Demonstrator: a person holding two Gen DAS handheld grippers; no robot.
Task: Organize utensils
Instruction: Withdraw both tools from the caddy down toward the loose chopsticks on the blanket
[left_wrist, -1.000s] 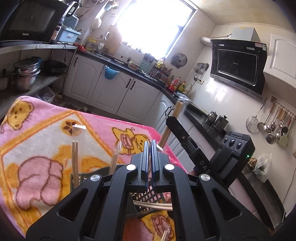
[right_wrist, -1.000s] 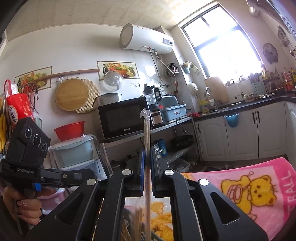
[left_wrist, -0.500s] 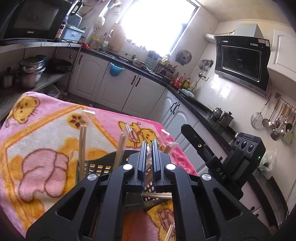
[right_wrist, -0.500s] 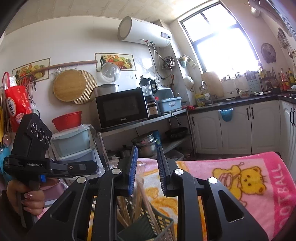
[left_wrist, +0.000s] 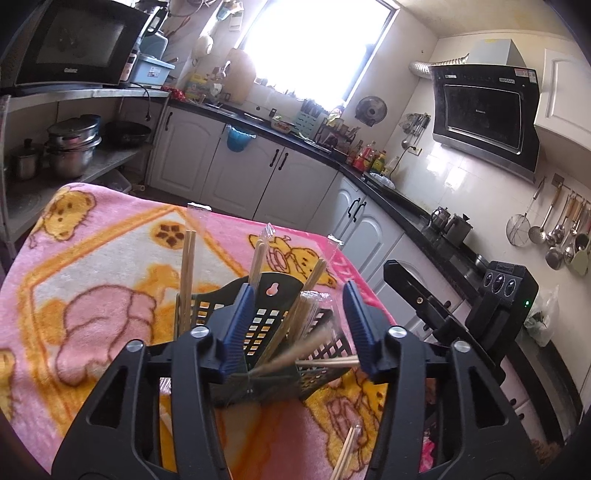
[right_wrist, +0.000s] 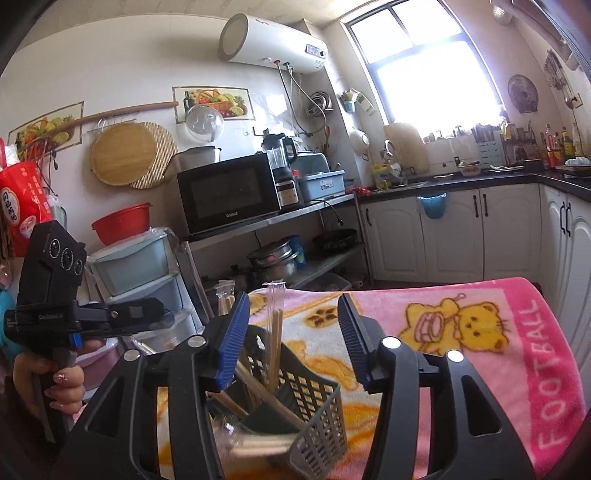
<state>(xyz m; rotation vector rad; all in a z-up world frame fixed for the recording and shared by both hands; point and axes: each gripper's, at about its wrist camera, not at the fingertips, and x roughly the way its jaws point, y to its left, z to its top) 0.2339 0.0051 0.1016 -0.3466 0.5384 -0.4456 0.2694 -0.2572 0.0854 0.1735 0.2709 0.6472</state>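
A dark slotted utensil basket (left_wrist: 266, 325) stands on the pink blanket and holds several plastic-wrapped wooden chopstick pairs (left_wrist: 186, 266). My left gripper (left_wrist: 297, 325) is open and empty just above the basket, with a blurred chopstick pair (left_wrist: 295, 354) falling in between its jaws. In the right wrist view the same basket (right_wrist: 314, 398) sits below my right gripper (right_wrist: 291, 343), which is open and empty; chopsticks (right_wrist: 275, 343) stand in it. The other gripper's body shows at the left (right_wrist: 55, 295) and at the right (left_wrist: 491, 295).
The pink cartoon blanket (left_wrist: 92, 280) covers the table; its far edge drops toward white cabinets (left_wrist: 251, 173). A loose chopstick pair (left_wrist: 347, 450) lies on the blanket near the front. A shelf with microwave (right_wrist: 229, 192) and pots stands behind.
Both grippers were shut on wrapped chopstick pairs a second ago. Both have opened, and the chopsticks have dropped into the basket. Both grippers have lowered toward the basket.
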